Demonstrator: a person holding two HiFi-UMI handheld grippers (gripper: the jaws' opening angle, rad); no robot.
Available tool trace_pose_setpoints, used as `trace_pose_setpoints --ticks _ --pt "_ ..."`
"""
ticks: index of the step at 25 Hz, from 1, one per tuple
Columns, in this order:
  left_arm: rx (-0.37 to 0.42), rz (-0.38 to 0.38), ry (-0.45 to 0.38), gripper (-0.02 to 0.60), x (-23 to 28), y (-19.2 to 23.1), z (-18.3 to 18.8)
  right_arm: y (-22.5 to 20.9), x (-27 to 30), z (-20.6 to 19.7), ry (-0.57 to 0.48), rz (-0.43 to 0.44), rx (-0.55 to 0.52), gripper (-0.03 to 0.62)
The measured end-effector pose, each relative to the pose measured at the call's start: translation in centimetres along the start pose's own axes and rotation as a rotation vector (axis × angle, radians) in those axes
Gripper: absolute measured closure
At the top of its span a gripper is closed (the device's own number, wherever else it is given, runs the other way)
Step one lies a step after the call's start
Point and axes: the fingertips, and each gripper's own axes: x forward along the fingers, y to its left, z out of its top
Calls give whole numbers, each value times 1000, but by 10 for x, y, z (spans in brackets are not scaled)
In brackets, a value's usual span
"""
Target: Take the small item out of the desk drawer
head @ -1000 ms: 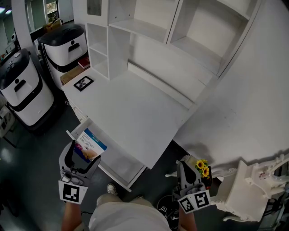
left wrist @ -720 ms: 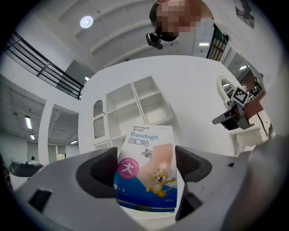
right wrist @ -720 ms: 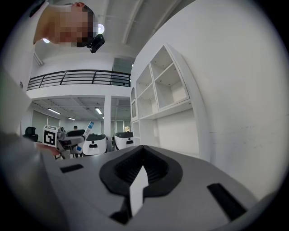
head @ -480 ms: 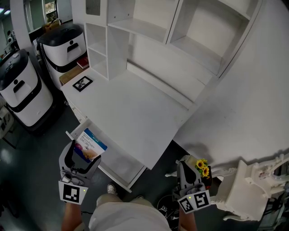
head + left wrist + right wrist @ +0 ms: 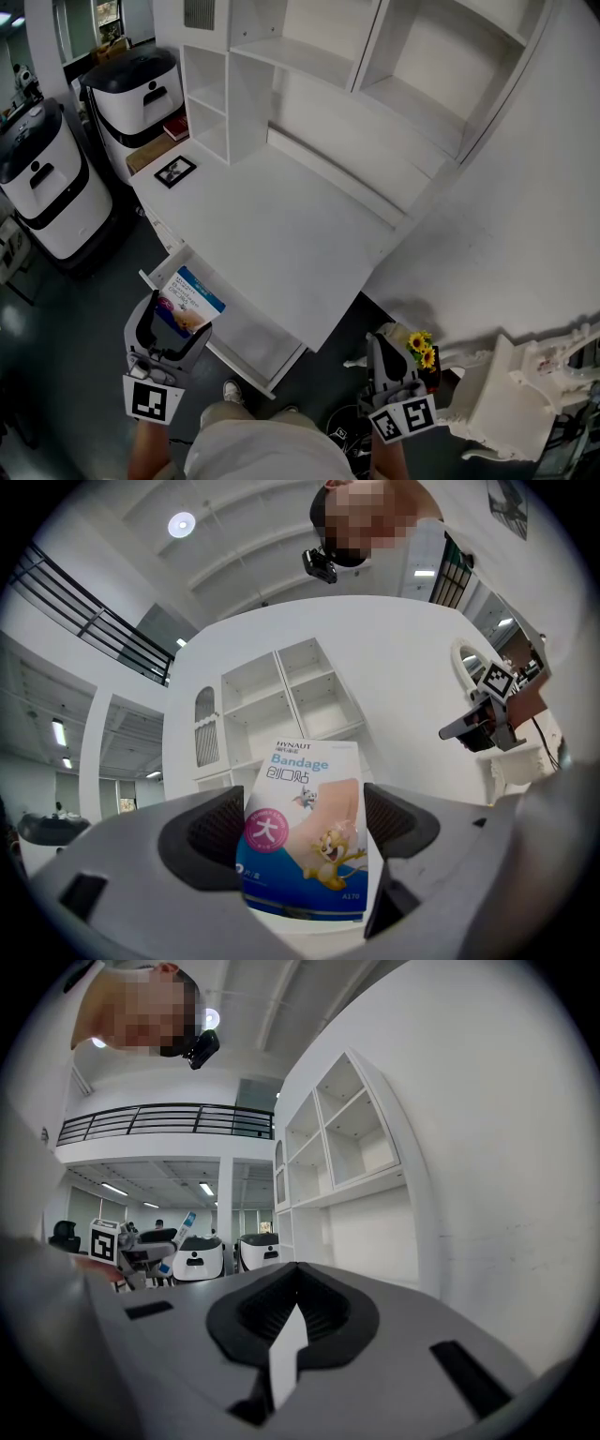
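**Table**: white, with a white shelf unit standing along its back edge. The top is bare apart from a small black-framed picture near the left corner.

**Drawer**: white, pulled out from under the table's front edge. Its rear part is hidden beneath the tabletop, and the part that shows holds nothing.

**Left gripper**: held over the left end of the drawer, jaws set wide and clamped on the two side edges of the bandage packet.

**Right gripper**: held well apart to the right, beside the table and above the dark floor. Its jaws are closed together with nothing between them. In the head view its tips are hard to separate from the floor.

**Bandage packet**: flat and rectangular, standing upright between the left gripper's pads, clear of the drawer.
- Upper face white, with "HYNAUT Bandage" in blue and a line of Chinese characters.
- Lower face blue.
- A pink disc with a white character sits at the left.
- A cartoon cat and mouse lie across a skin-toned patch.
- "A170" is at the bottom right.

The packet's bottom edge is cut off by the gripper body in the left gripper view. Its thickness cannot be judged, and in the head view the print is too small to read.
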Motion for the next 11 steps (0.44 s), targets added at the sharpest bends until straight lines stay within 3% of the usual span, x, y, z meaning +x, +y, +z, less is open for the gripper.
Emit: trace_pose_setpoints --ticks 11 --pt "-5 0 16 176 -6 -2 -4 4 -2 -3 9 6 1 585"
